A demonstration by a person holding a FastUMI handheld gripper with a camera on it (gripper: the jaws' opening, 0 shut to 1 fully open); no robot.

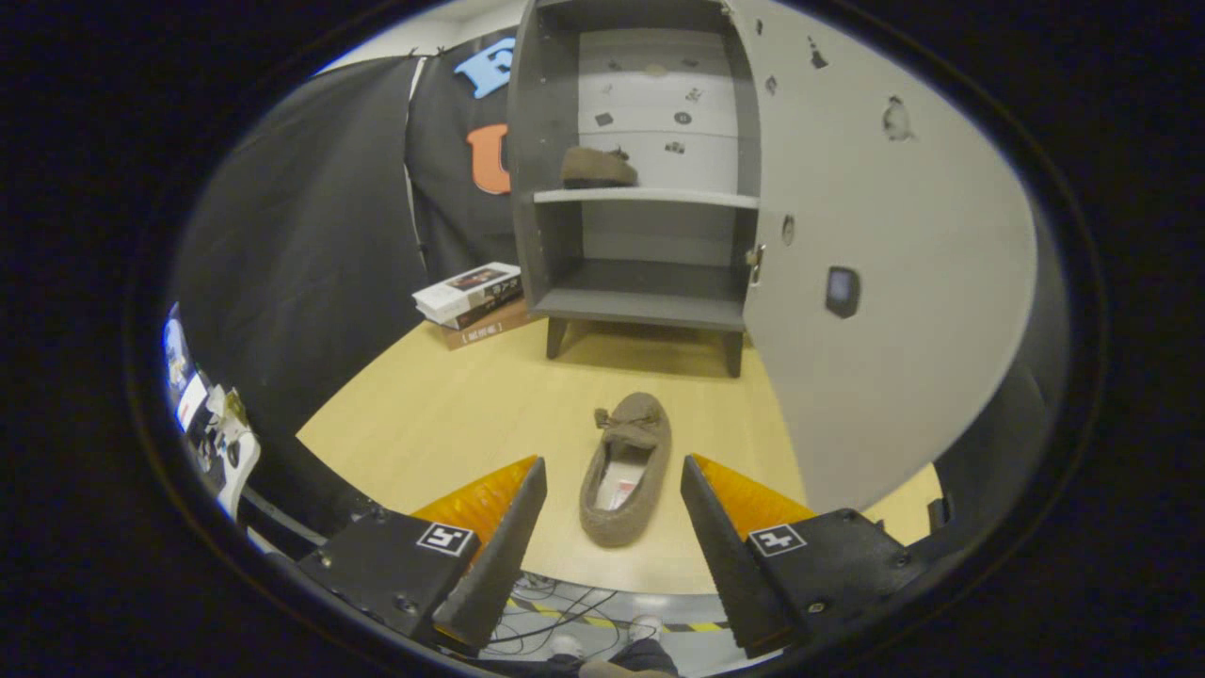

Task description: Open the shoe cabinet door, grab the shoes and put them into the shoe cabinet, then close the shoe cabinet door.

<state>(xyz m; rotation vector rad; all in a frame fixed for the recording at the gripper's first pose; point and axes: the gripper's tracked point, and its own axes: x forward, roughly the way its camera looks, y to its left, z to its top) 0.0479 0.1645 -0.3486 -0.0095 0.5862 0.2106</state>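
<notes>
A brown slipper (626, 471) lies on the wooden table (442, 414), heel toward me, between my two fingers and reaching a little beyond them. My gripper (612, 476) is open, its fingers standing apart from the slipper's sides. Beyond it stands the grey shoe cabinet (640, 188) on short legs. Its door (875, 282) is swung wide open to the right. A second brown slipper (598, 168) rests on the cabinet's middle shelf (650, 197). The lower compartment holds nothing.
A stack of books (475, 301) lies on the table left of the cabinet. The open door reaches forward along the right side, close to my right finger. Cables and a striped tape line lie on the floor below the table's near edge.
</notes>
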